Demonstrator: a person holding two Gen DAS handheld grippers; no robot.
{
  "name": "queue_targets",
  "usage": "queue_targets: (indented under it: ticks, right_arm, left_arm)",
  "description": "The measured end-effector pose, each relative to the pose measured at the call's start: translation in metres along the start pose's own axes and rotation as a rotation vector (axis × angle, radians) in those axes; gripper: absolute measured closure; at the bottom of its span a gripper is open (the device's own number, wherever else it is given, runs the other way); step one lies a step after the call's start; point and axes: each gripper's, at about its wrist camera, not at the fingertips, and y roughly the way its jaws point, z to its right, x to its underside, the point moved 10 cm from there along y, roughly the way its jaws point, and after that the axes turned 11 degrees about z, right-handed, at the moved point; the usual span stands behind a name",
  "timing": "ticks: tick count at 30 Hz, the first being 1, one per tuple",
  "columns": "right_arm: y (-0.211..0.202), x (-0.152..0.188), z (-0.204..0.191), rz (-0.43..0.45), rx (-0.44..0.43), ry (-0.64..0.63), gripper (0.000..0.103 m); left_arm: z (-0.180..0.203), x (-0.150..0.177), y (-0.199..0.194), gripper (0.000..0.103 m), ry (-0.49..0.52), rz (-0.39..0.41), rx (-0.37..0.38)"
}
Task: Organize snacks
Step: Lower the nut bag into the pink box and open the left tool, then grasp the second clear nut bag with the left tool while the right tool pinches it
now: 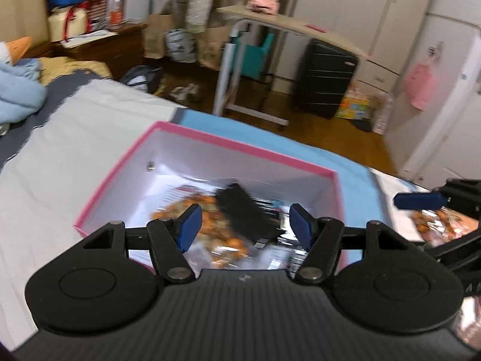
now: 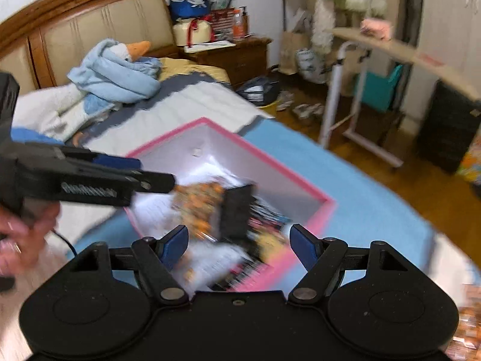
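You are in a bedroom, over a bed (image 2: pixel 168 111) with a white quilt and a light blue sheet (image 1: pixel 270 138) spread at its near end. At the far left of the right wrist view a blue blanket (image 2: pixel 120 75) lies bundled in front of the padded headboard (image 2: pixel 90 27), and a wooden nightstand (image 2: pixel 237 54) stands just right of it. Your left tongs (image 1: pixel 242 225) hang above the pink-rimmed box (image 1: pixel 216 138), which sits on the blue sheet; their blue pads stand apart with nothing pressed between them. Inside the box lie snack packets: an orange-printed snack bag (image 1: pixel 192 207) to the left, a black packet (image 1: pixel 243 213) beside it, and darker wrappers to the right, all blurred. Your right tongs (image 2: pixel 239 246) hover at the near right corner of the same box, pads apart and empty. Right of the box, in the left wrist view, another orange snack bag (image 1: pixel 436 222) lies on the bed under your right tongs. Across the wooden floor stand a rolling bench (image 1: pixel 288 27) and a black suitcase (image 1: pixel 324 78).
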Motion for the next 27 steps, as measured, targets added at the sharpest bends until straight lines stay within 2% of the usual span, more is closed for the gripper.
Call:
queue_targets:
  ticks: [5,8,13,18,23,25,27]
  right_arm:
    - [-0.058,0.021,0.055,0.004,0.112,-0.003,0.024]
    - [-0.086,0.037,0.095,0.030,0.173,0.059,0.024]
    - [-0.126,0.074,0.166,0.080,0.268,0.187,0.024]
    - [-0.133,0.108,0.208,0.062,0.355,0.166,0.024]
    - [-0.127,0.142,0.245,0.099,0.371,0.227,0.024]
    - [-0.120,0.153,0.256,0.112,0.377,0.243,0.024]
    - [-0.112,0.163,0.263,0.105,0.384,0.224,0.024]
  left_arm:
    - [0.057,0.002,-0.016,0.040,0.019,-0.045,0.113]
    - [0.095,0.009,-0.019,0.040,0.028,-0.087,0.180]
    - [0.163,0.030,-0.005,0.040,0.073,-0.170,0.249]
    - [0.228,0.061,0.011,0.040,0.119,-0.244,0.326]
    - [0.277,0.088,0.043,0.040,0.138,-0.302,0.376]
    - [0.288,0.096,0.059,0.040,0.114,-0.313,0.373]
    - [0.300,0.106,0.077,0.040,0.044,-0.345,0.383]
